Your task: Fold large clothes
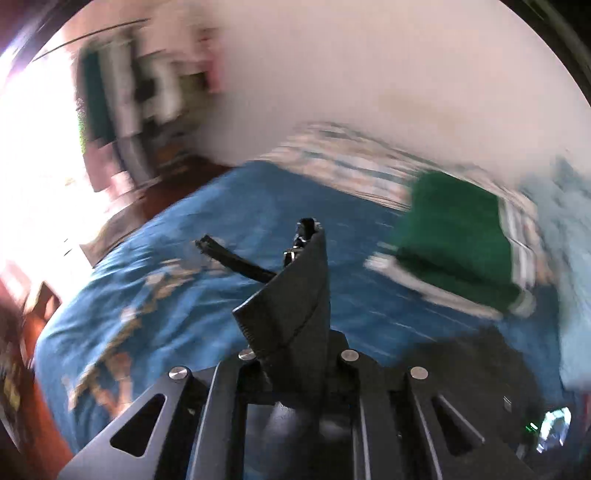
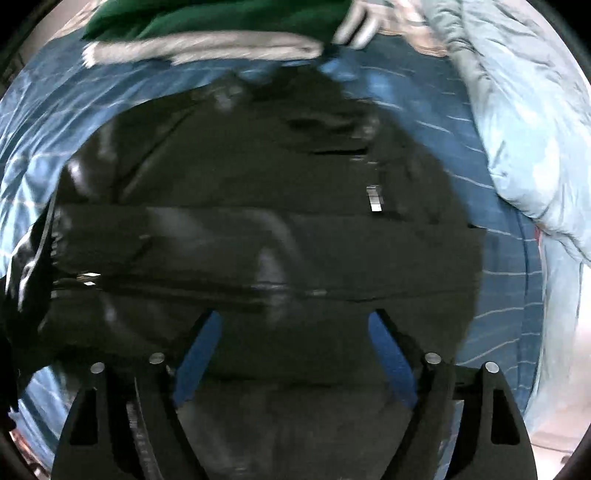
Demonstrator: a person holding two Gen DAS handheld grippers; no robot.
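A large black garment (image 2: 258, 206) lies spread on the blue bedspread (image 2: 44, 122), filling the right wrist view. My right gripper (image 2: 295, 321) is open just above it, blue-padded fingers (image 2: 201, 347) spread wide and empty. In the left wrist view my left gripper (image 1: 306, 236) is shut on a black strap or cord (image 1: 236, 260) of the garment, lifted over the blue bedspread (image 1: 177, 280). A corner of the black garment (image 1: 476, 354) shows at lower right. The view is motion-blurred.
A folded green garment with white stripes (image 1: 458, 236) lies on the bed near the striped pillows (image 1: 354, 166); it also shows in the right wrist view (image 2: 207, 22). A pale blue quilt (image 2: 524, 122) is bunched at the right. Red-brown floor (image 1: 173, 177) and furniture lie left.
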